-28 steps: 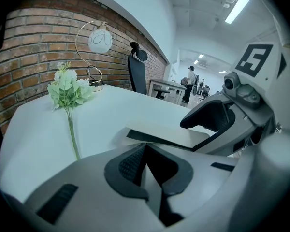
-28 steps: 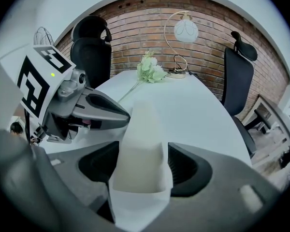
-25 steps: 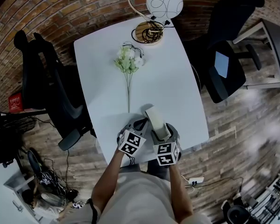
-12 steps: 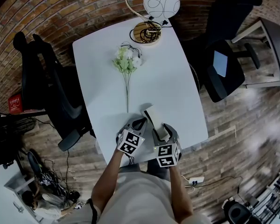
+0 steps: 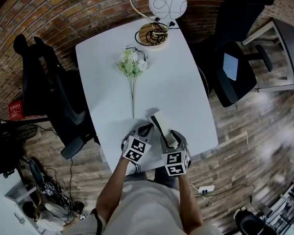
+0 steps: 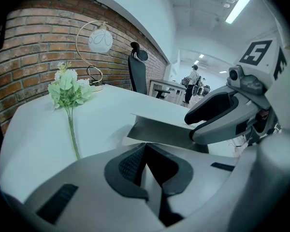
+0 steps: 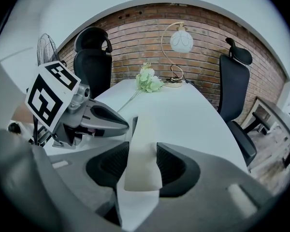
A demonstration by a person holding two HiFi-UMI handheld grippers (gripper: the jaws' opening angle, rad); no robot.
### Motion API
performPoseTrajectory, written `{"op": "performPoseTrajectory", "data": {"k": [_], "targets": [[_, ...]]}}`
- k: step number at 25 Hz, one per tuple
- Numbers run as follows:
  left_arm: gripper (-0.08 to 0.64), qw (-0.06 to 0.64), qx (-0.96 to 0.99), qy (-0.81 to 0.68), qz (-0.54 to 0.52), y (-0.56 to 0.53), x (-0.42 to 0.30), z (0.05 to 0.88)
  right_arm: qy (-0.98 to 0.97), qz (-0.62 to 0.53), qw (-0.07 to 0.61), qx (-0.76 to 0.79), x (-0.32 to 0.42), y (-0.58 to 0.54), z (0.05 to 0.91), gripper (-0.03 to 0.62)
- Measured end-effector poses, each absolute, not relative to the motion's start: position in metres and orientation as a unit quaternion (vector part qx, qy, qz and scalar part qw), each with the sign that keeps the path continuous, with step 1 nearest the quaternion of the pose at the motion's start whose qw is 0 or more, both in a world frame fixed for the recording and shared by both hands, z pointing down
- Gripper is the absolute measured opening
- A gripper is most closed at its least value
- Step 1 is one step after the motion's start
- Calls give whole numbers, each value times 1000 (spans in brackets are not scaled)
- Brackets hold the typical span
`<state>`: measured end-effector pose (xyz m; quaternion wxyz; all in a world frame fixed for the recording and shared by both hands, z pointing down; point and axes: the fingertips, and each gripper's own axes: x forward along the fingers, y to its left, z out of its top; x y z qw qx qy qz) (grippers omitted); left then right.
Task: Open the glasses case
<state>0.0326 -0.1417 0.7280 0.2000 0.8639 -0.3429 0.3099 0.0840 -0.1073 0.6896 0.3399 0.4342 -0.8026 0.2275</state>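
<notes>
Grips white glasses case (image 5: pixel 160 121) in right gripper (image 7: pixel 142 163), jaws just closing in, pads pressing its two sides; holds left gripper (image 6: pixel 146 166) clenched on nothing, just left of case; sits at near edge of white table (image 5: pixel 181 82); fake flowers (image 5: pixel 132 65), globe lamp (image 5: pixel 167 4) well apart, far end.

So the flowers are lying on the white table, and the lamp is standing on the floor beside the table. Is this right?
Not quite. The lamp stands on the table, at its far end, not on the floor; the head view shows this. The flowers do lie on the white table.
</notes>
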Motion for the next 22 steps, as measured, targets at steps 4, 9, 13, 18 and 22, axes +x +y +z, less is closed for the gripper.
{"op": "performPoseTrajectory", "data": {"k": [4, 9, 13, 18, 22], "targets": [[5, 201, 864, -343, 310, -142, 33, 728, -800, 232, 338, 439, 87, -106, 689, 169], [5, 201, 863, -344, 309, -142, 33, 728, -800, 233, 334, 440, 88, -107, 687, 148], [5, 202, 863, -344, 310, -142, 33, 729, -801, 233, 331, 442, 90, -108, 687, 132], [5, 203, 863, -345, 309, -142, 33, 728, -798, 231, 328, 449, 92, -110, 683, 114], [5, 204, 862, -345, 309, -142, 32, 728, -797, 236, 330, 448, 94, -110, 684, 102]]}}
